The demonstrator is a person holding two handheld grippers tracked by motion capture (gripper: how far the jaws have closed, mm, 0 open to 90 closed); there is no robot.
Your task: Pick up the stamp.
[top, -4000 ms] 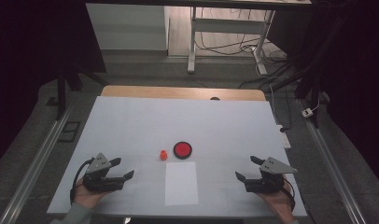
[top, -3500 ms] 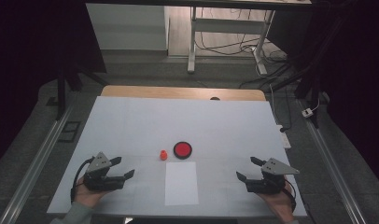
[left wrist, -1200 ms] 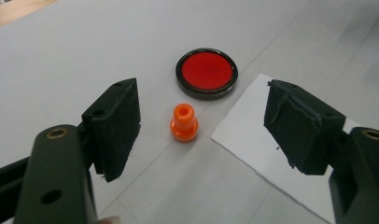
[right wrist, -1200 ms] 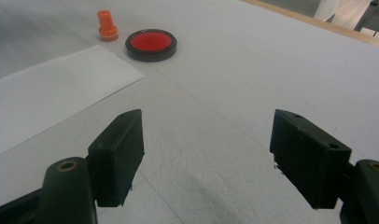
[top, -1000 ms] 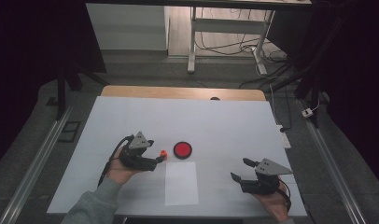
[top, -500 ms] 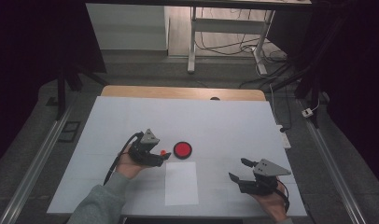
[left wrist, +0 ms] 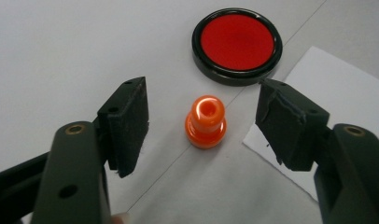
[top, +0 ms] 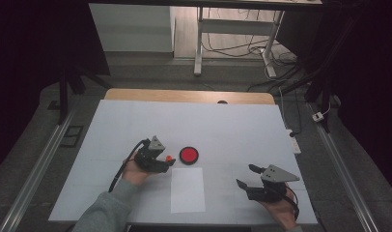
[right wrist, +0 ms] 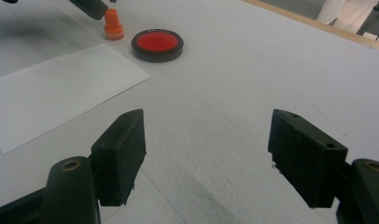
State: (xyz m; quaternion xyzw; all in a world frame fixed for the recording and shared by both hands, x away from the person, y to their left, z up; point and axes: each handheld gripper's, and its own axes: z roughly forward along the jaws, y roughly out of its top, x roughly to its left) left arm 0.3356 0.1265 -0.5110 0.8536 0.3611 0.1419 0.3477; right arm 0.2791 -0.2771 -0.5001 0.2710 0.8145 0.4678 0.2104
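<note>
A small orange stamp stands upright on the white table, also seen from above as the orange stamp and in the right gripper view as the stamp. My left gripper hangs over it with a jaw on each side; the jaws have just been closing, and the pads stay clear of it. Beside it lies a round red ink pad in a black case. A white paper sheet lies in front. My right gripper rests open near the front right, nothing between its jaws.
The white table sheet ends at a wooden strip at the back. A cable and a small plug lie off the right side. Metal rails run along both sides.
My left gripper has come right and down from the front left until it straddles the orange stamp, and its jaws have narrowed. The right gripper has kept its place.
</note>
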